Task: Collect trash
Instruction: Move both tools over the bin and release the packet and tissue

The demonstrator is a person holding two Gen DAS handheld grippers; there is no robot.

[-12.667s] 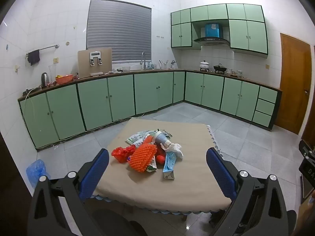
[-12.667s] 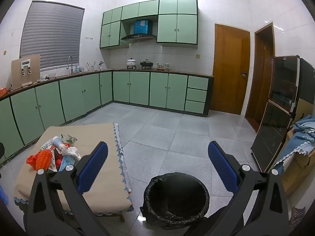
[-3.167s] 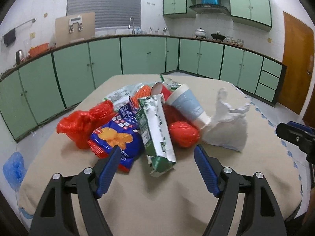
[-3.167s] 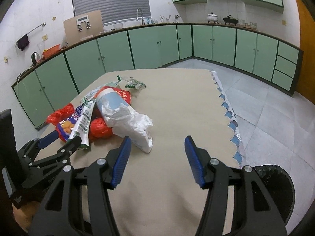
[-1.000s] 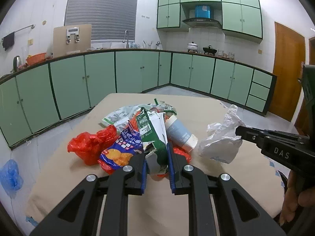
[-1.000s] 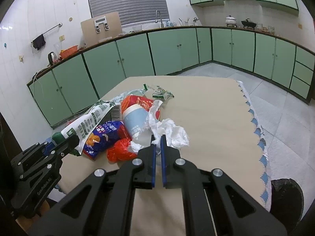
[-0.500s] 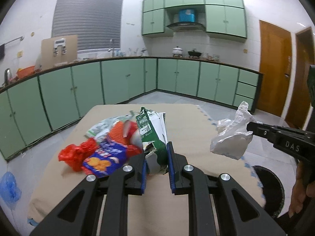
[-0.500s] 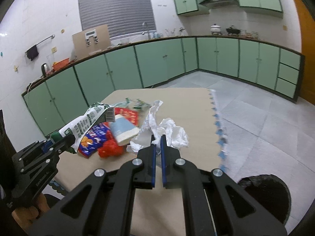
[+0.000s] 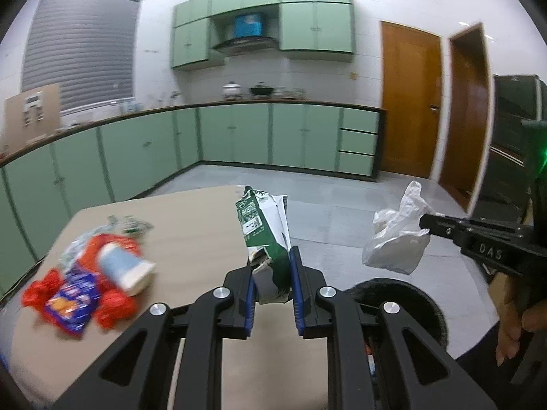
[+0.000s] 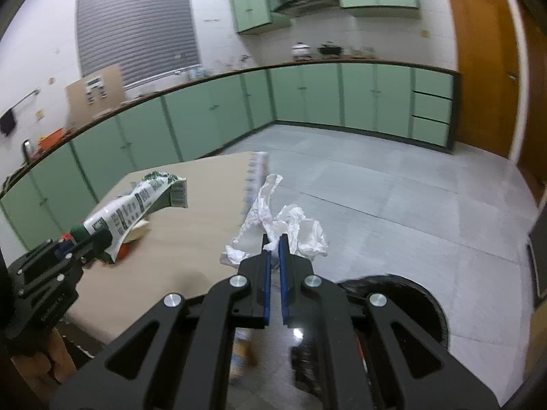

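My left gripper (image 9: pixel 272 259) is shut on a green and white milk carton (image 9: pixel 265 235) and holds it upright in the air over the table's right edge. The carton also shows in the right wrist view (image 10: pixel 136 205). My right gripper (image 10: pixel 273 242) is shut on a crumpled white tissue (image 10: pixel 290 229), also in the left wrist view (image 9: pixel 396 242), above a black-lined trash bin (image 10: pixel 410 297) on the floor. The bin (image 9: pixel 410 297) sits right of the table. More trash stays on the table (image 9: pixel 191 239): a blue paper cup (image 9: pixel 124 266), a blue snack bag (image 9: pixel 71 304) and red wrappers (image 9: pixel 112 311).
Green kitchen cabinets (image 9: pixel 239 140) run along the walls. Wooden doors (image 9: pixel 410 102) stand at the right. Grey tiled floor (image 10: pixel 393 205) lies beyond the table. A dark cabinet (image 9: pixel 512 143) stands at the far right.
Both grippers have swung right with their loads, away from the pile and toward the bin. The bin now shows larger under both grippers.
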